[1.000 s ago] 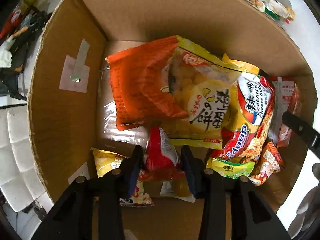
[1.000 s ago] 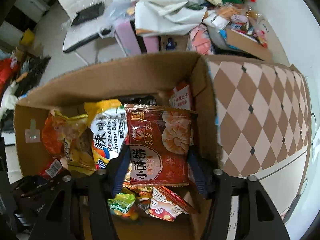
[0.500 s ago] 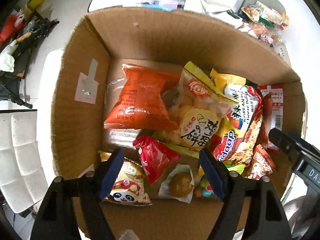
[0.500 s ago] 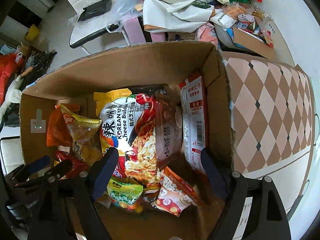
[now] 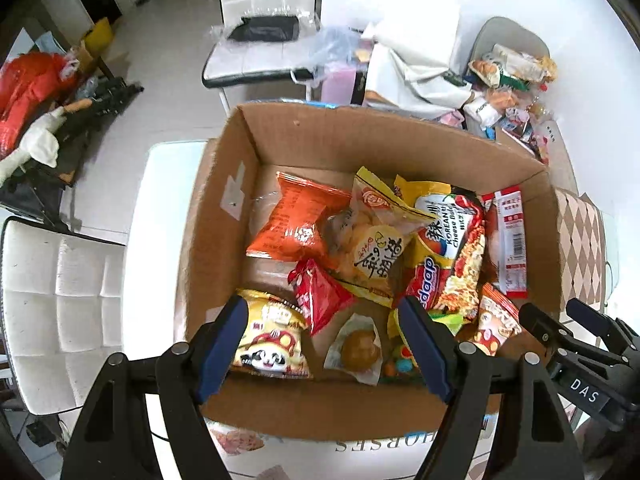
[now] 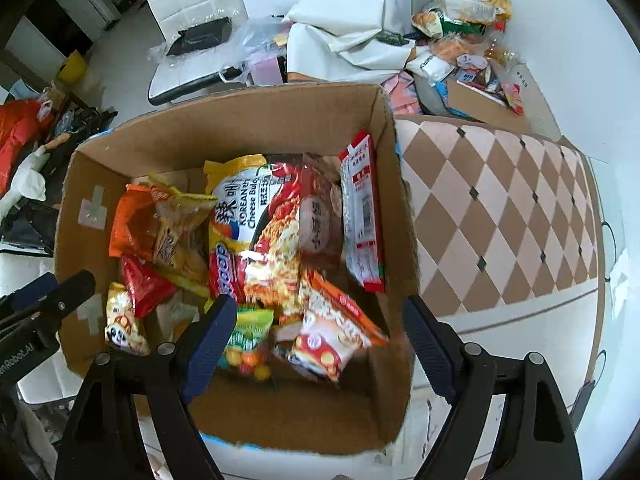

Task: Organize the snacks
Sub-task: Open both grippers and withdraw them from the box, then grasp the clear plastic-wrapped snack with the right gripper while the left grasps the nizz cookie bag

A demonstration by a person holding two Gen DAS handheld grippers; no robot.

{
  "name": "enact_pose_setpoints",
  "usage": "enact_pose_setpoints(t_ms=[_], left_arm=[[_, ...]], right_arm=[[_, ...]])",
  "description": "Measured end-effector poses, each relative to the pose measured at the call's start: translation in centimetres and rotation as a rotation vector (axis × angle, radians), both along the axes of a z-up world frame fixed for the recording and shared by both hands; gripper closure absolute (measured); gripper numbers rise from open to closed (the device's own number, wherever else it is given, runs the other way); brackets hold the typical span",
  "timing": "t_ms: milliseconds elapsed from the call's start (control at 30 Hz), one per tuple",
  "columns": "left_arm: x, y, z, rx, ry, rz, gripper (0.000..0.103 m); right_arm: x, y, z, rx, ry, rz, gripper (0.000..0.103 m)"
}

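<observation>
both tools point down into the cardboard box [image 5: 224, 240]; the left gripper [image 5: 320, 344] hangs above the red packet [image 5: 320, 294], jaws spread wide with nothing in them; the right gripper [image 6: 316, 344] hovers over the noodle bag [image 6: 260, 236], jaws wide and empty too.

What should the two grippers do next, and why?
Probably swing toward the loose snack pile beyond the cardboard box to fetch more. The left gripper and right gripper are open and empty above the box, where the red packet and other snacks lie.
</observation>
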State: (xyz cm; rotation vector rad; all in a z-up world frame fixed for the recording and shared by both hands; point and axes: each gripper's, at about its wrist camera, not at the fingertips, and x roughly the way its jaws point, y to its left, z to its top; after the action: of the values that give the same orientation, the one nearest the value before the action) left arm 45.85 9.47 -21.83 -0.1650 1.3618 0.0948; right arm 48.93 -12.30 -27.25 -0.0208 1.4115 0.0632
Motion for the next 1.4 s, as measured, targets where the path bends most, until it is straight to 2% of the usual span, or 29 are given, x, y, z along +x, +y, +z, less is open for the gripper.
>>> enact_pose_setpoints(t_ms=[300,633,900,1033,1067,1100,1133,1167,1200,1400], left_arm=[[-4.3,-1.1,3.6,0.056,-0.116,0.017,0.027],[-9.2,-2.5,8.4,0.127,-0.244,-0.002,0.027],[-12.2,-3.3,11.8,0.117,-0.315,0.004,0.027],[-13.0,-3.8,12.6,0.103,-0.33,0.006,0.027],[-13.2,-4.0,12.6,0.098,-0.328,0.004,0.027],[-13.3,-4.1,12.5,0.096,-0.325,0.001,0.025],[-13.4,-4.3,12.1,0.092,-0.316,-0.004,0.019],[-13.5,-4.3,11.8,0.087,-0.31,-0.006,0.006],[-13.5,-4.3,11.3,0.089,-0.302,-0.004,0.001],[-13.8,-4.0,6.5,0.06,-0.196,0.027,0.001]], right_arm=[[-4.8,-0.1,4.6,-0.032,-0.116,0.024,0.016],[-10.7,-0.2,9.7,0.025,-0.201,0.027,0.016],[-14.2,-0.5,13.9,0.045,-0.284,0.033,0.016],[-15.5,-0.7,15.4,0.064,-0.306,0.041,0.016],[-15.7,-0.8,15.5,0.071,-0.304,0.042,0.016],[-16.0,-1.0,15.4,0.087,-0.295,0.039,0.011],[-16.2,-1.2,15.3,0.103,-0.287,0.033,0.004],[-16.4,-1.7,14.9,0.134,-0.274,0.021,0.004],[-16.5,-2.1,14.5,0.146,-0.264,0.01,0.004],[-16.8,-6.3,9.6,0.165,-0.157,-0.109,0.004]])
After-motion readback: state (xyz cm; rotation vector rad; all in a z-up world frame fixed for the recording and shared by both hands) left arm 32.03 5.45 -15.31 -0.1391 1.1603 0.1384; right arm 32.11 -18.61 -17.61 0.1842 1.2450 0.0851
